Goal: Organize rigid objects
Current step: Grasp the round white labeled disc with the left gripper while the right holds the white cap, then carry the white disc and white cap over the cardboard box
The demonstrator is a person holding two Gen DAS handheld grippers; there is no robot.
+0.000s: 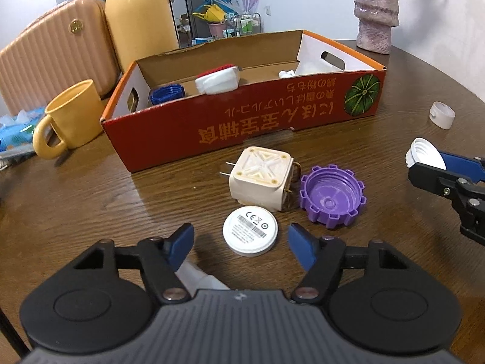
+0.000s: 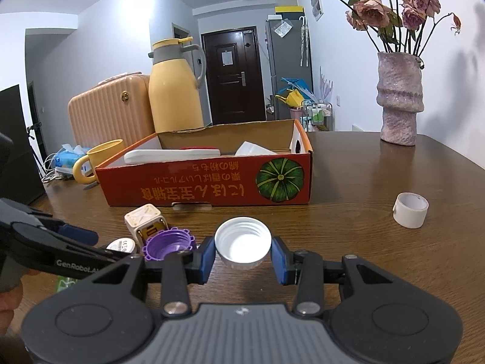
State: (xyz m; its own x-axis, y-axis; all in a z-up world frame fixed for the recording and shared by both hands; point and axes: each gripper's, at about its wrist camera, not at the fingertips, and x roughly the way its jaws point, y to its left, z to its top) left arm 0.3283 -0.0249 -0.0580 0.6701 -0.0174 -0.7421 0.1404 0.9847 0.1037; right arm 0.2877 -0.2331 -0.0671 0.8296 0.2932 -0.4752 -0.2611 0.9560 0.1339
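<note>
— Two grippers, then; where does each stand? Start at the left.

— Left gripper [image 1: 241, 244] hangs over the wooden table [image 1: 91, 200] with its blue pads apart, touching nothing. A white round disc [image 1: 250, 231] with printed marks lies flat between and just ahead of the fingertips, clear of both.

— And past the disc?

— A cream cube plug adapter [image 1: 260, 179] sits behind it, prongs toward the left, and a purple toothed cap [image 1: 332, 195] lies open side up just beside the adapter's right face (whether they touch I cannot tell). Behind all three stands the red cardboard box [image 1: 242, 121], already holding a blue cap [image 1: 165, 92] and a white block with a red top [image 1: 216, 80].

— Further right?

— Right gripper [image 2: 242, 254] is clamped on a white threaded bottle cap [image 2: 242, 242], pads pressing its sides, open side up, held above the table in front of the box. Well to the right, a short white ring [image 2: 410, 210] lies alone on the wood.
</note>
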